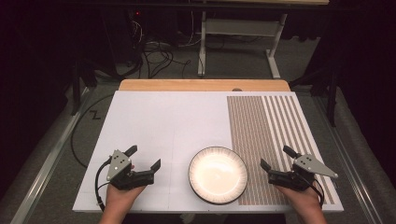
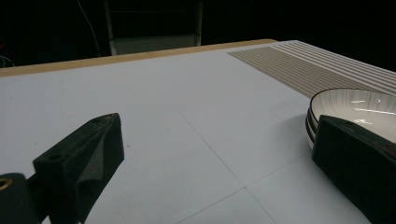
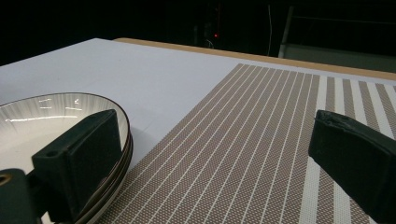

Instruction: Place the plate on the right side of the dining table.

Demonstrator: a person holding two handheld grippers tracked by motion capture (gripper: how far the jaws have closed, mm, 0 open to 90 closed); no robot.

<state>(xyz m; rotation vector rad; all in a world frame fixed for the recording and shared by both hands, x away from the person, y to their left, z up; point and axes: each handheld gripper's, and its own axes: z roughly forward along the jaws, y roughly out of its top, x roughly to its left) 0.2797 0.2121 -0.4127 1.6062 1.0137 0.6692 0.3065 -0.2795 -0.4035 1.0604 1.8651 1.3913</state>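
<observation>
Plates (image 1: 217,174) sit stacked near your edge of the table (image 1: 154,121), between your two hands, their right rim lying over the left border of the striped brown mat (image 1: 261,140). From the right gripper view the stack (image 3: 56,116) shows as several dark rims under a white ribbed dish; how many lie there you cannot tell.

Your left tool (image 1: 145,157) hovers just left of the stack with its jaws spread wide and nothing between them. In the left gripper view one jaw stands in front of the near rim of the plates (image 2: 359,105), but whether it touches you cannot tell.

Your right tool (image 1: 275,157) sits over the mat, just right of the stack, jaws likewise wide apart and empty. In its own view one jaw overlaps the plate rim and the other stands over the mat (image 3: 261,140).

Both hands rest at the near edge of the table.
</observation>
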